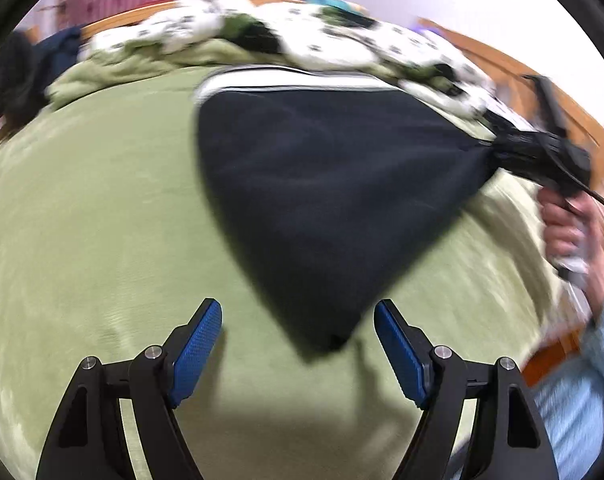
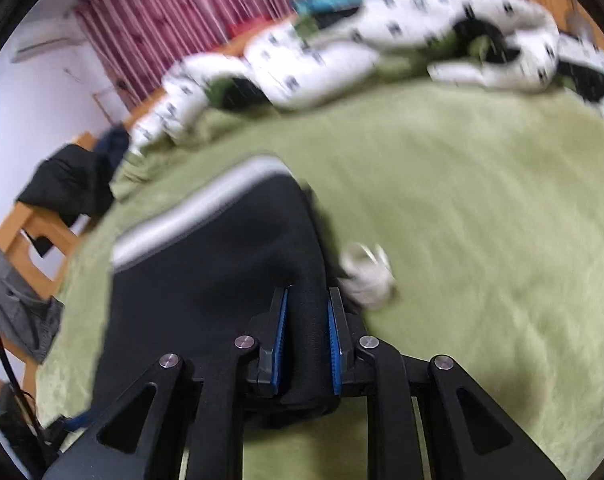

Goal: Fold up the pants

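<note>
The pants are lying on the green blanket as a dark, roughly triangular bundle with a white stripe along the far edge. The right gripper is clamping a bunched corner of that dark cloth between its blue pads; from the left wrist view the same tool is showing at the far right, pulling the fabric into a taut point. A small white object, too blurred to identify, is sitting on the blanket just right of those fingers.

The left gripper is hanging with its jaws spread wide and nothing between them. The nearest loose corner of the pants is lying just ahead of it, slightly right of its centre line and close to the right finger. From that corner the cloth is running forward to the striped edge and off to the right toward the held point.

The next grasp probably belongs to the left gripper, since the free corner lies closest to it; a short forward reach, nudged rightward, would likely bring the jaws around the corner.

Both views are motion-blurred, so fine folds cannot be judged.
</note>
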Demonstrator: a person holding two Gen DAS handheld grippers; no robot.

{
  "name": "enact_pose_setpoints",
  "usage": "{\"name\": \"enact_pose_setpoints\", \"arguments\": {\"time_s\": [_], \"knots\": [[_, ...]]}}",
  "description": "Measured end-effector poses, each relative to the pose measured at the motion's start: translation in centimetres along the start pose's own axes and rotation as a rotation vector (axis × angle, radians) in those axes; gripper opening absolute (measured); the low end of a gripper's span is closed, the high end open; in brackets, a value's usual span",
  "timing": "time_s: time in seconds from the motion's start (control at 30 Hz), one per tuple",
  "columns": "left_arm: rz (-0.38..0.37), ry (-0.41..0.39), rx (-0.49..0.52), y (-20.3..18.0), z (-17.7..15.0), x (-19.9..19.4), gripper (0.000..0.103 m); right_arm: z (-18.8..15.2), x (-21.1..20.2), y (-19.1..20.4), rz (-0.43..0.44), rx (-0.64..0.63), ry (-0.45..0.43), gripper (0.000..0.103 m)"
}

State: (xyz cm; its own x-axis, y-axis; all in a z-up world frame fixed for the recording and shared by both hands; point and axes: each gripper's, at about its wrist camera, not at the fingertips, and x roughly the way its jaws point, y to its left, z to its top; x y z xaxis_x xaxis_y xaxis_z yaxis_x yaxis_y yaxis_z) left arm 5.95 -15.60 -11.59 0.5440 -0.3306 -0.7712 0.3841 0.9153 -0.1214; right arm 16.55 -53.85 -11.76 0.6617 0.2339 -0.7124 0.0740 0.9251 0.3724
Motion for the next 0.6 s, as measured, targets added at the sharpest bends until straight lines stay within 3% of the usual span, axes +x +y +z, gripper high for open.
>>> {"name": "enact_pose_setpoints", "arguments": {"time_s": [0.1, 0.17, 0.23, 0.27, 0.3, 0.33, 0.47, 0.6], "knots": [[0.066, -0.004, 0.064, -0.9, -0.2, 0.3, 0.077, -0.6, -0.4, -0.4, -0.001, -0.001, -0.013, 0.025], [0.083, -0.002, 0.034, -1.0, 0.0, 0.7, 0.077, -1.0, -0.5, -0.1, -0.021, -0.019, -0.014, 0.025], [0.073, -0.001, -0.053, -0.4, 0.1, 1.1, 0.070, -1.2, -0.5, 0.5, -0.054, -0.049, -0.026, 0.026], [0.081, -0.005, -0.102, 0.2, 0.2, 1.6, 0.056, -1.3, -0.5, 0.7, -0.065, -0.057, -0.028, 0.027], [0.091, -0.007, -0.126, 0.4, 0.3, 2.0, 0.029, -1.3, -0.5, 0.7, -0.072, -0.062, -0.030, 0.028], [0.097, -0.010, -0.133, 0.5, 0.4, 2.3, 0.020, -1.3, -0.6, 0.8, -0.074, -0.063, -0.032, 0.028], [0.274, -0.110, -0.087, 0.7, -0.8, 1.1, 0.017, -1.5, -0.9, 0.9, -0.018, -0.045, -0.008, 0.026], [0.233, -0.061, -0.079, 1.2, -1.3, 1.2, 0.024, -2.6, -0.9, 2.0, -0.068, -0.136, 0.003, 0.027]]}}
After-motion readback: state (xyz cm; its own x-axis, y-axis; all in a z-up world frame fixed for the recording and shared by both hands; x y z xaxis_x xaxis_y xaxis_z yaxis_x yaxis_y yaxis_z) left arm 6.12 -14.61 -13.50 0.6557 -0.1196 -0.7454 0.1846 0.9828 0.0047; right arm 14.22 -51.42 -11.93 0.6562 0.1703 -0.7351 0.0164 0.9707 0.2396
